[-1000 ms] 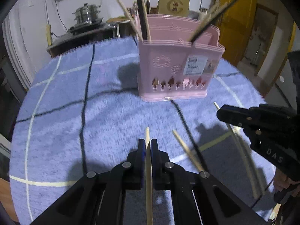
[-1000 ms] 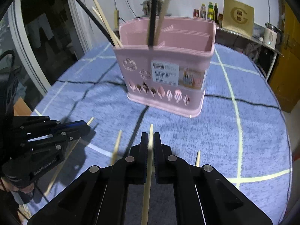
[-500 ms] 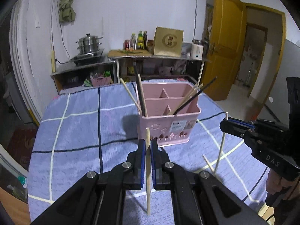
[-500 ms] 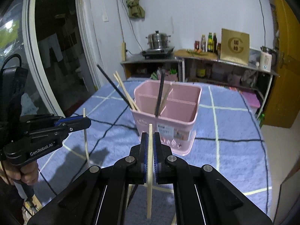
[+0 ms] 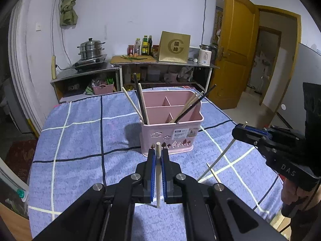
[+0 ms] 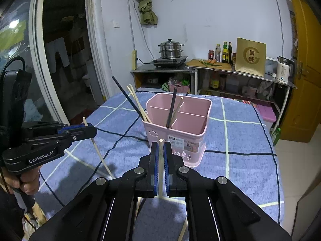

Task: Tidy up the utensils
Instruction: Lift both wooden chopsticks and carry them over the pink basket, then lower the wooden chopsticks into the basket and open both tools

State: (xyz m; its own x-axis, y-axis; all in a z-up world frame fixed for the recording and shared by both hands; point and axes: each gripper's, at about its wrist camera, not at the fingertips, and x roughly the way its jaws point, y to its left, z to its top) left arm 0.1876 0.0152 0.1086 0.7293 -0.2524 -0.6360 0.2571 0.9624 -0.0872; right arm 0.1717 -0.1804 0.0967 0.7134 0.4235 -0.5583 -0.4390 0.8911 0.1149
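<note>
A pink divided basket (image 5: pixel 156 128) stands mid-table with several black and pale chopsticks leaning in its compartments. My left gripper (image 5: pixel 158 154) is shut on a pale wooden chopstick (image 5: pixel 158 176), held upright above the cloth in front of the basket. In the right wrist view my right gripper (image 6: pixel 160 148) is shut on another pale chopstick (image 6: pixel 160 172), also upright, facing the basket (image 6: pixel 198 140). Each gripper shows in the other's view: the right gripper (image 5: pixel 240 133) with its stick (image 5: pixel 222 154), the left gripper (image 6: pixel 88 129) with its stick (image 6: pixel 100 156).
Loose chopsticks (image 5: pixel 213 173) (image 6: pixel 183 229) lie on the blue checked tablecloth (image 5: pixel 80 140) near the front. Behind the table a metal shelf (image 5: pixel 84 74) carries a steamer pot, bottles, a gold box and a kettle. A yellow door (image 5: pixel 236 46) stands open at the right.
Both grippers have lifted off the cloth, each with its chopstick, and tilted up; the basket now looks farther and lower. Over the last half second they barely moved.
</note>
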